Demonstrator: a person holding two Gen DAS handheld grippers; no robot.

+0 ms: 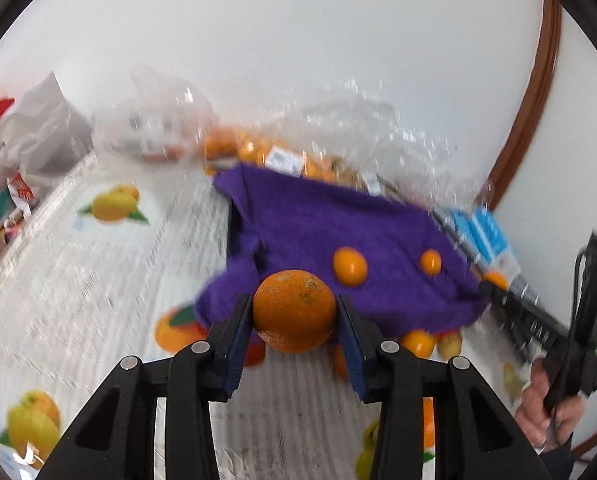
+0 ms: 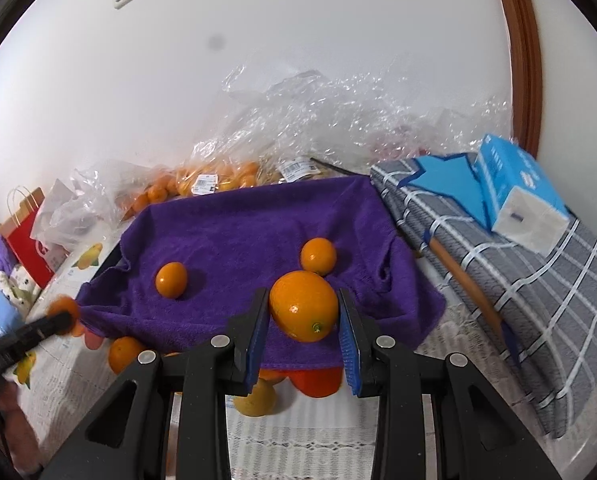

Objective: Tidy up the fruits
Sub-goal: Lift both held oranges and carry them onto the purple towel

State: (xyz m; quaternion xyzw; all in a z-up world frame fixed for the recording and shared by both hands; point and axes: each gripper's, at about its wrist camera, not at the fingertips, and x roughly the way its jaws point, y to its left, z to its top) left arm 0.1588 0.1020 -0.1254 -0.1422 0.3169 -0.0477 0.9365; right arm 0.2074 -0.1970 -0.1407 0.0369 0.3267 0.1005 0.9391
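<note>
My left gripper [image 1: 294, 304] is shut on a rough-skinned orange [image 1: 294, 320], held just in front of the purple towel [image 1: 338, 224]. My right gripper [image 2: 303, 296] is shut on a smooth orange [image 2: 304, 312] over the towel's [image 2: 238, 232] near edge. Two small oranges lie on the towel, one to the left [image 2: 171, 280] and one behind the held fruit [image 2: 318, 256]. In the right wrist view the left gripper [image 2: 60, 314] shows at the left edge with its orange. In the left wrist view the right gripper [image 1: 492, 282] comes in from the right, held by a hand [image 1: 546, 412].
Clear plastic bags of oranges [image 2: 202, 184] are piled against the wall behind the towel. A blue tissue box [image 2: 518, 196] rests on a grey checked cloth [image 2: 518, 292] at the right. A loose orange [image 2: 124, 354] lies by the towel's front corner. A red paper bag [image 2: 26, 232] stands far left.
</note>
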